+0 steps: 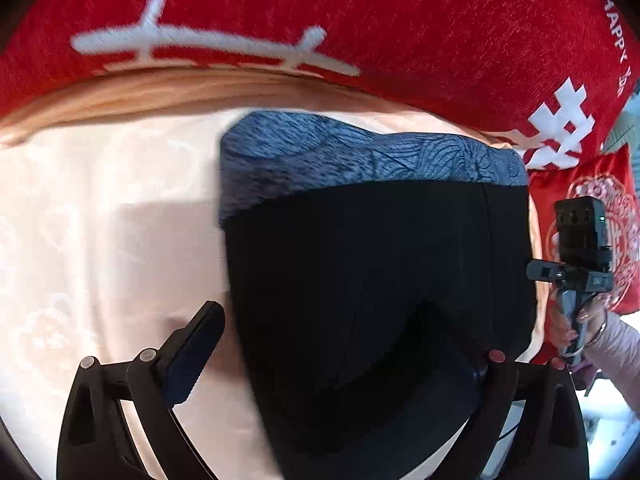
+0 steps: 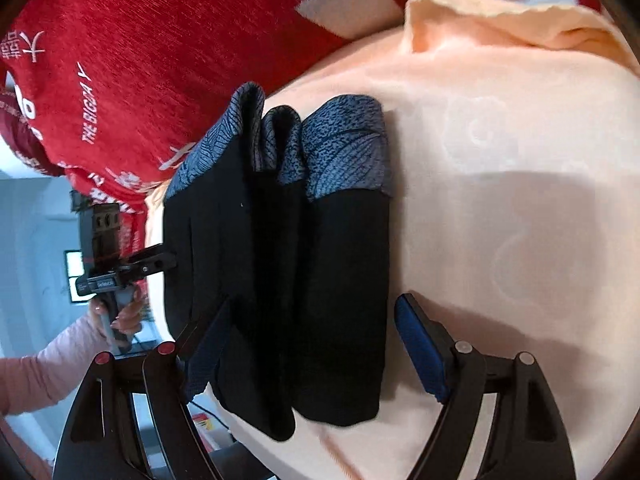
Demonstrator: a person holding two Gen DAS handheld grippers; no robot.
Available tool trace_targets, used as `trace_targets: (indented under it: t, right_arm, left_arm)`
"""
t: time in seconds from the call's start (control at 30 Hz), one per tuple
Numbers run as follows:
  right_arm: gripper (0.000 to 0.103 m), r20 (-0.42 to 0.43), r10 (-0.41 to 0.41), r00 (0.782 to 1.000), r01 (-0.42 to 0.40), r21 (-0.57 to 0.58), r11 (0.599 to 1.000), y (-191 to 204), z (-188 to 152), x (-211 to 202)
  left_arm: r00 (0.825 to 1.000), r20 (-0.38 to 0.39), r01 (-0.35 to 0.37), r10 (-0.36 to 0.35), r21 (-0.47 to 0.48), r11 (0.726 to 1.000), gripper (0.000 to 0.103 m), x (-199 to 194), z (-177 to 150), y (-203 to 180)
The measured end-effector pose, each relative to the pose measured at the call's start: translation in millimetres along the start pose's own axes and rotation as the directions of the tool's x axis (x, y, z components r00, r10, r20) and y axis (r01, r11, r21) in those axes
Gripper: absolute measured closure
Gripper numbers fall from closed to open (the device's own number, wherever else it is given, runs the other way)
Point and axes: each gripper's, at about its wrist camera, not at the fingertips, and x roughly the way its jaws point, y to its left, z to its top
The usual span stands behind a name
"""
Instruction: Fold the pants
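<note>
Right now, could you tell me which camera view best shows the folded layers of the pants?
The right wrist view: the pants lie along their side, with separate folds and blue patterned ends distinct. The left wrist view shows the pants as one dark mass under a blue patterned band.

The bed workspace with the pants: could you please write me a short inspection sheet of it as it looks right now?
Surface: peach bedsheet with a faint embossed pattern, bunched at its far edge.
Job's things: black pants with a blue patterned waistband, folded into a compact stack lying flat on the sheet.
Clutter: red blanket with white lettering behind the pants; a red patterned cushion at the side.
Grippers: left tongs open, straddling the near edge of the pants; right tongs open, one finger on each side of the stack, not pressing it.
Cables: thin dark cable below the bed edge.
Surroundings: pale wall and a dark window.
</note>
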Motion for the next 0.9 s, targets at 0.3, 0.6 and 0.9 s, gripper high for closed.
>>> trace_targets:
  t: [0.3, 0.6, 0.9]
  right_arm:
    - [0.033, -0.015, -0.035, 0.999, 0.035, 0.067, 0.997, 4, 12, 12]
    - [0.065, 0.022, 0.050, 0.999, -0.052, 0.120, 0.991, 26, 2, -8]
    - [0.066, 0.038, 0.109, 0.993, -0.113, 0.133, 0.985, 62, -50, -22]
  left_arm:
    - [0.993, 0.100, -0.057, 0.059, -0.024, 0.998, 0.030, 1, -8, -36]
    - [0.982, 0.142, -0.119, 0.121, -0.019, 0.993, 0.046, -41, -25, -68]
    - [0.987, 0.114, -0.109, 0.110, -0.017, 0.994, 0.046, -85, -87, -51]
